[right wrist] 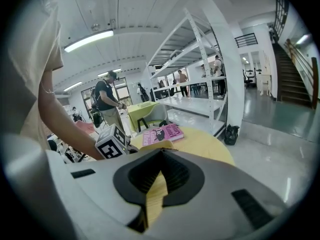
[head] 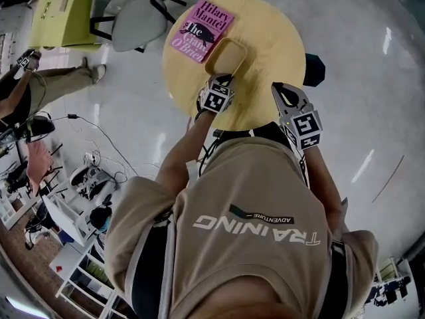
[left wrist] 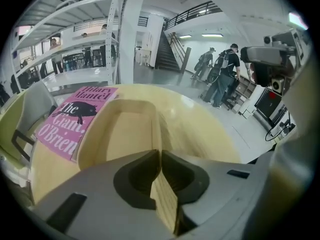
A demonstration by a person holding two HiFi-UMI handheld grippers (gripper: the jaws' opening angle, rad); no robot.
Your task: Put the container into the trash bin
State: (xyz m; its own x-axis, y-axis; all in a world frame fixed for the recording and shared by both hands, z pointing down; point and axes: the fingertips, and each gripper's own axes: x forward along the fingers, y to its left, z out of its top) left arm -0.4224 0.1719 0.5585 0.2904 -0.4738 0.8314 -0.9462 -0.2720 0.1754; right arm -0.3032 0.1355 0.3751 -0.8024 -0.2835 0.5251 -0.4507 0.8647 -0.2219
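Note:
A shallow pale-yellow rectangular container (head: 226, 56) sits on the round yellow table (head: 272, 52), with its far end beside a pink book (head: 200, 30). My left gripper (head: 221, 80) is at the container's near end. In the left gripper view the container (left wrist: 120, 129) fills the middle, and its right wall runs in between the closed jaws of the left gripper (left wrist: 160, 154). My right gripper (head: 279, 86) hovers over the table's near right edge, shut and empty (right wrist: 161, 151). From there I see the left gripper's marker cube (right wrist: 112, 143) and the container (right wrist: 154, 144).
A grey chair (head: 136, 22) and a yellow-green table (head: 60, 12) stand beyond the round table on the left. A dark bag (head: 314, 70) lies on the floor at the table's right, by a white shelf post (right wrist: 220, 79). Cables and people are at the left (head: 40, 85).

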